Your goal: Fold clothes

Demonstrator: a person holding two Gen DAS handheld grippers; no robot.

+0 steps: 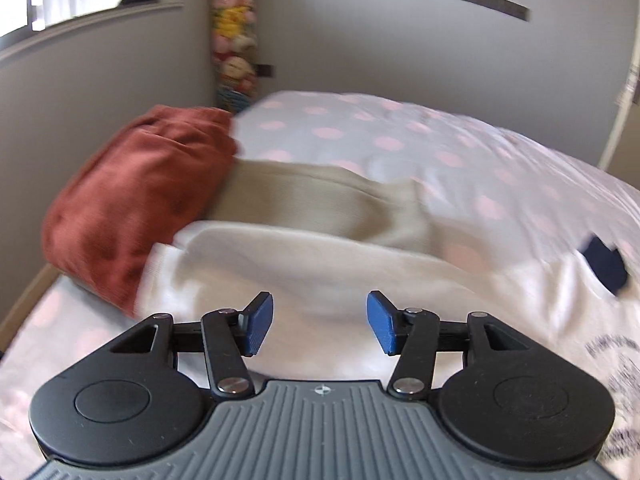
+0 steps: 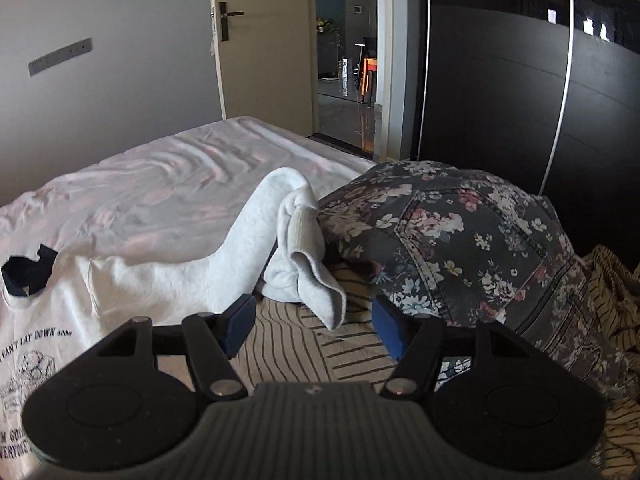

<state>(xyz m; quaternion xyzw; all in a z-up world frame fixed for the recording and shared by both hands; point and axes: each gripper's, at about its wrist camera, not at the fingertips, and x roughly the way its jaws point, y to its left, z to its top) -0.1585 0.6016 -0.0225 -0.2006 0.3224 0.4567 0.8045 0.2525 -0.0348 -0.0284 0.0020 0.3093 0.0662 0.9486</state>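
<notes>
Left claw [image 1: 320,322] and right claw [image 2: 314,326] both gape, holding nothing; white printed sweatshirt [image 1: 360,276] sprawls on polka-dot bed [image 1: 400,140]; risk: right claw snagging grey floral garment [image 2: 460,232] beside its cuff [image 2: 308,264], dragging the pile.

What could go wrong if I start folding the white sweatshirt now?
The sleeve lies bunched against the floral garment, so pulling it may drag that pile. The left gripper hangs open close to the rust-red folded piece and could snag it. The striped cloth under the right gripper could get pinched instead.
</notes>
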